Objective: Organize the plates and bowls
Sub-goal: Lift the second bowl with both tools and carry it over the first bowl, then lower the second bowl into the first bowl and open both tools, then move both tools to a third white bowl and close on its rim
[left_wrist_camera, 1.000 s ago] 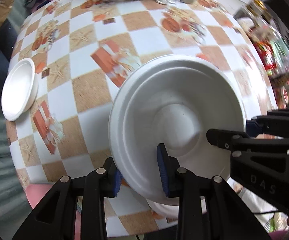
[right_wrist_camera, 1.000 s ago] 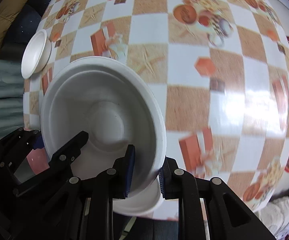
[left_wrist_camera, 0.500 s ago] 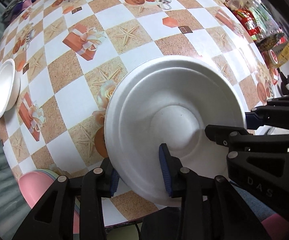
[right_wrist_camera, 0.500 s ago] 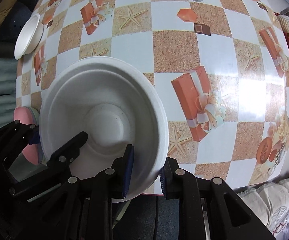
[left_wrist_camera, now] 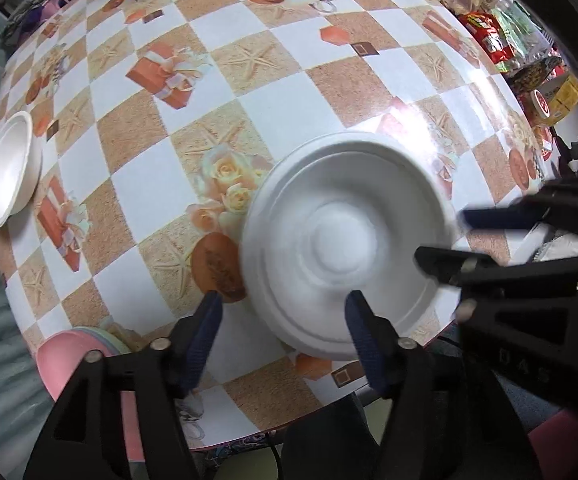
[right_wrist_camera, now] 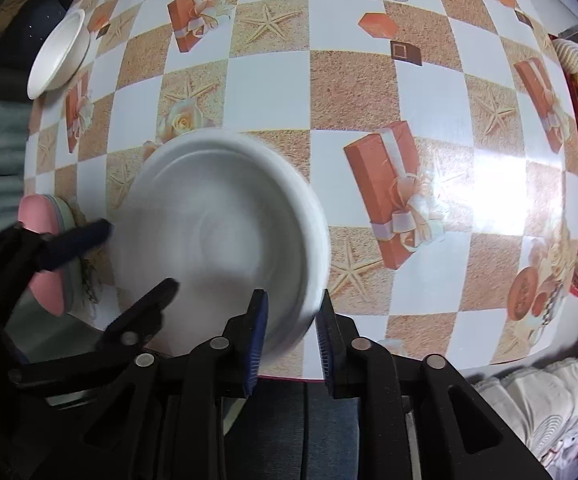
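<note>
Both grippers have just been opening: the left gripper (left_wrist_camera: pixel 281 316) and right gripper (right_wrist_camera: pixel 291 328) stand apart around the rim of the big white bowl (left_wrist_camera: pixel 349 248), blurred, centre frame on the checkered table (left_wrist_camera: pixel 273 108); a small white bowl (left_wrist_camera: pixel 9 168) sits far left

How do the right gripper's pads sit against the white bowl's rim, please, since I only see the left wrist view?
Observer: The right gripper is open. Its jaws have just been opening, and the pads straddle the near rim of the white bowl without pressing it.
Operator: Thank you. What lies past the table edge beside it?
Observer: Pale ribbed fabric, below the near edge, to the gripper's right.
</note>
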Available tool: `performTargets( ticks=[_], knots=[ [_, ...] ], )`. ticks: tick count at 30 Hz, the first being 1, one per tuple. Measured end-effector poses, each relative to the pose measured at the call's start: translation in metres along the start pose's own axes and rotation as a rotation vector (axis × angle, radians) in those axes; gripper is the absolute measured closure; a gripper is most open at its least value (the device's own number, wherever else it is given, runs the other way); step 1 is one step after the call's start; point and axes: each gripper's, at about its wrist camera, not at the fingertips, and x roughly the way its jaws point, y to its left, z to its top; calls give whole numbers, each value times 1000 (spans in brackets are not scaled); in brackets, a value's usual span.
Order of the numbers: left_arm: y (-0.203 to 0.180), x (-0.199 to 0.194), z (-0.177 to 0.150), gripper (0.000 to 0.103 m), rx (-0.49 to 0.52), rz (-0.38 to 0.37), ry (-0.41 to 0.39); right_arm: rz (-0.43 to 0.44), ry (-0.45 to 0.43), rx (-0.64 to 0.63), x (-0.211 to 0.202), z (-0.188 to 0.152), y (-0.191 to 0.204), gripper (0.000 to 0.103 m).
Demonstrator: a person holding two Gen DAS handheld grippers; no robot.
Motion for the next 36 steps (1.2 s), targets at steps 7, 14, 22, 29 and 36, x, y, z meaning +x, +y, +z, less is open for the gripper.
performTargets(
  ticks=[7, 14, 22, 29, 36],
  knots=[
    [32, -12, -29, 24, -62, -8, -19, -3, -36, 92, -9, -7, -24, 8],
    [64, -21, -42, 24, -196, -10, -33, 4, -33, 140, -11, -1, -33, 8],
    [82, -43, -37, 24, -295, -9, -106, 7, -77, 68, -31, 25, -10, 8],
    [94, -51, -23, 24, -394, -26, -149, -9, -116, 34, -50, 46, -6, 8],
    [121, -64, -5, 24, -478, -3, -202, -16, -145, -35, -64, 79, 18, 8]
  ],
)
